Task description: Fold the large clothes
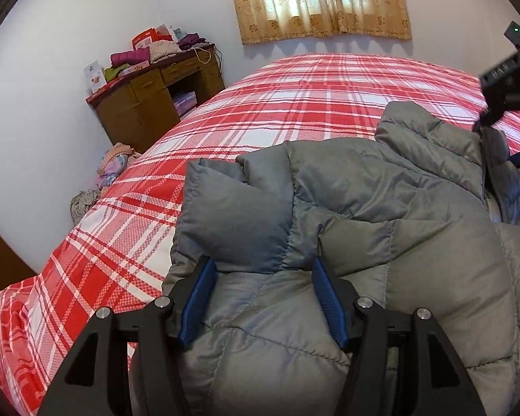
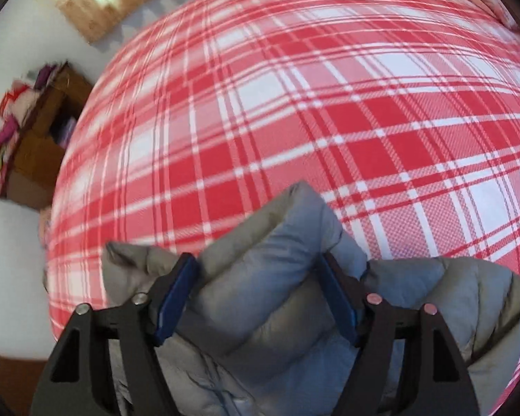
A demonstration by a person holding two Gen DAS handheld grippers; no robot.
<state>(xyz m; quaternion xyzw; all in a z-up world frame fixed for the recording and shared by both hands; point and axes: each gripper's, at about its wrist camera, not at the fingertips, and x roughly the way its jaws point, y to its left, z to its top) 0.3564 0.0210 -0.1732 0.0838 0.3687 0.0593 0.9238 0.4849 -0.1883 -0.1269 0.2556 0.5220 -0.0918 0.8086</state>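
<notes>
Lying across the near part of a bed covered in a red and white plaid bedspread, the grey quilted puffer jacket is bunched into thick folds, its stand-up collar raised toward the far right in the left wrist view. The left claw has its blue-padded fingers spread wide, and a puffy fold of the jacket fills the whole gap between them, pressing against both pads, so the claw grips that fold. The right claw stands the same way in its own view: its blue pads sit on either side of a thick roll of grey jacket, which bulges up between them and touches both, held clear above the bedspread behind it. In the left wrist view the black body of the right claw shows at the upper right edge, over the jacket's collar side, with one blue finger visible just below it. The right wrist view is blurred toward its edges. Beyond the bed, against the white wall at the left, stands a brown wooden desk with drawers, its top piled with folded clothes in purple, pink and green and some red and white boxes. A small heap of pale clothing lies on the floor between the desk and the bed. A beige flowered curtain hangs over a bright window above the far side of the bed.
</notes>
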